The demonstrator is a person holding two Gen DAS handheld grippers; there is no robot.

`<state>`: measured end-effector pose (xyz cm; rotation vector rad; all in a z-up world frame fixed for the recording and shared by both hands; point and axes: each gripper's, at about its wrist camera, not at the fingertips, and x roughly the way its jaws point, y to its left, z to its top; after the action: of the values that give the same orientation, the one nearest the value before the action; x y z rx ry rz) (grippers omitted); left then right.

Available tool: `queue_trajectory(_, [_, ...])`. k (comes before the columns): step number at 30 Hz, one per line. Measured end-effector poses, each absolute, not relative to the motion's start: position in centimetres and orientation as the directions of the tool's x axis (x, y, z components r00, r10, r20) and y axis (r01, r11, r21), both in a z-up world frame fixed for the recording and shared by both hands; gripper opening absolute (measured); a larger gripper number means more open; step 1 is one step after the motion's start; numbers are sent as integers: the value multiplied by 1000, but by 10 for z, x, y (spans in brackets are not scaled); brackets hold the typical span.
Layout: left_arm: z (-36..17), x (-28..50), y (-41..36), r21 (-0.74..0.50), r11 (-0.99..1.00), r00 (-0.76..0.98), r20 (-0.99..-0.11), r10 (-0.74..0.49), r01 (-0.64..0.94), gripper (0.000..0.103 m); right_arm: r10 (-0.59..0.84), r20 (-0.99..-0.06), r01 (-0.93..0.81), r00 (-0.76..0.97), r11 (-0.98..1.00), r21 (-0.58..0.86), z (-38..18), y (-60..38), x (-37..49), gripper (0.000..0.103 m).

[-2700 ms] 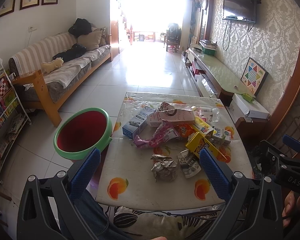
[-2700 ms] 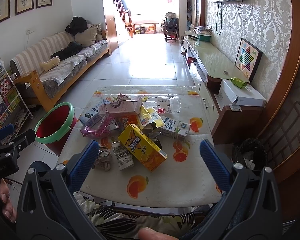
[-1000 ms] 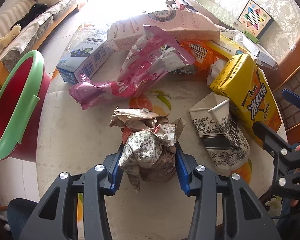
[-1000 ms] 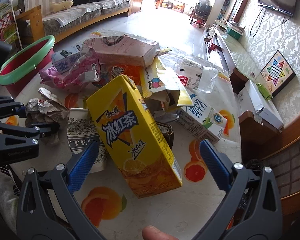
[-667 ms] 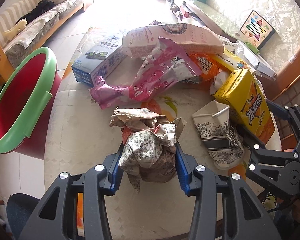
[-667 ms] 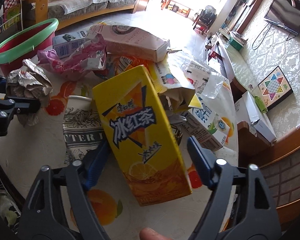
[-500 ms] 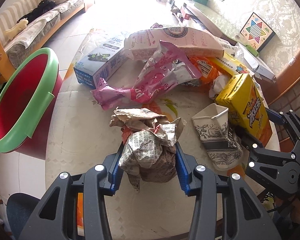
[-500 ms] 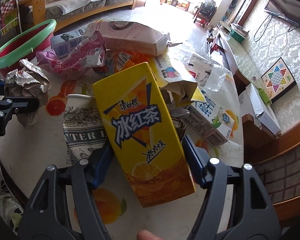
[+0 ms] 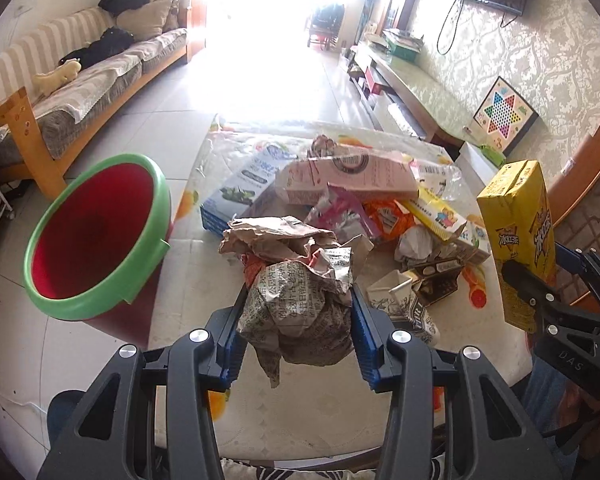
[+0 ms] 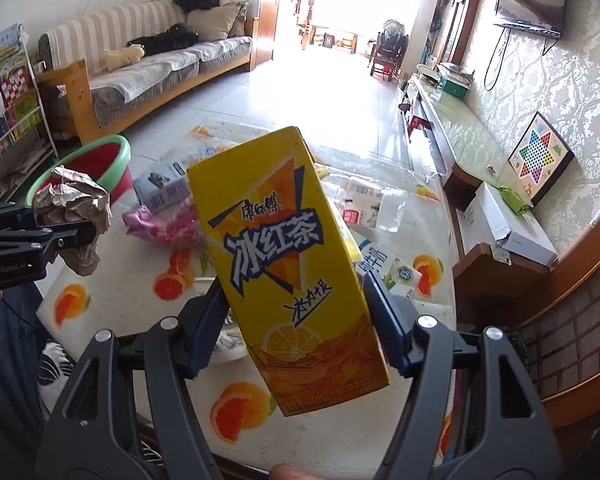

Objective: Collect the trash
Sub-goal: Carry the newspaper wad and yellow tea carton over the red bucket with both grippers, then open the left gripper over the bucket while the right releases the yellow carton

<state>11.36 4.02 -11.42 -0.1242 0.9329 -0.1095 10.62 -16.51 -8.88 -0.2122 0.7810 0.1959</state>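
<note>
Above the table (image 9: pixel 308 412), your left gripper (image 9: pixel 296 328) clamps the paper wad (image 9: pixel 300 300); your right gripper (image 10: pixel 296 316) pinches the yellow carton (image 10: pixel 284 264). Beside the left edge, the bin (image 9: pixel 96 236) shows only its red inside.

The yellow carton (image 10: pixel 288 264) hides the table's (image 10: pixel 428 216) middle from the right wrist.

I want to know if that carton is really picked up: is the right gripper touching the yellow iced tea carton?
Touching. In the right wrist view, both blue pads of the right gripper press the sides of the yellow iced tea carton, held above the table.
</note>
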Motion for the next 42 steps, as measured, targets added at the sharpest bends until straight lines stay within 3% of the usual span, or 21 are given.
queue_trajectory(12, [-47, 121, 151, -132, 977, 704, -710, 26, -169, 44, 305, -632, -420, 712, 907, -35, -24, -69, 128, 65])
queue_trajectory(18, [-57, 137, 214, -103, 960, 672, -733, 105, -262, 44, 365, -636, -491, 680, 871, -24, -22, -16, 145, 65])
queue_trajectory(27, [-92, 173, 265, -131, 944, 616, -783, 89, -302, 46, 394, -669, -539, 631, 842, -13, -37, 38, 169, 65])
queue_trajectory(30, [-98, 178, 263, -126, 946, 607, -790, 86, -299, 54, 397, -675, -546, 622, 838, -11, -40, 52, 177, 65])
queue_trajectory(32, [-100, 178, 263, -113, 944, 604, -790, 104, -311, 75, 400, -677, -551, 618, 834, -11, -42, 62, 181, 65])
queue_trajectory(34, [-100, 176, 267, -116, 937, 607, -787, 115, -328, 83, 405, -678, -559, 613, 829, -9, -44, 68, 184, 65])
queue_trajectory(42, [-101, 154, 294, -136, 902, 602, -783, 155, -409, 92, 417, -717, -584, 559, 812, 17, -68, 94, 196, 65])
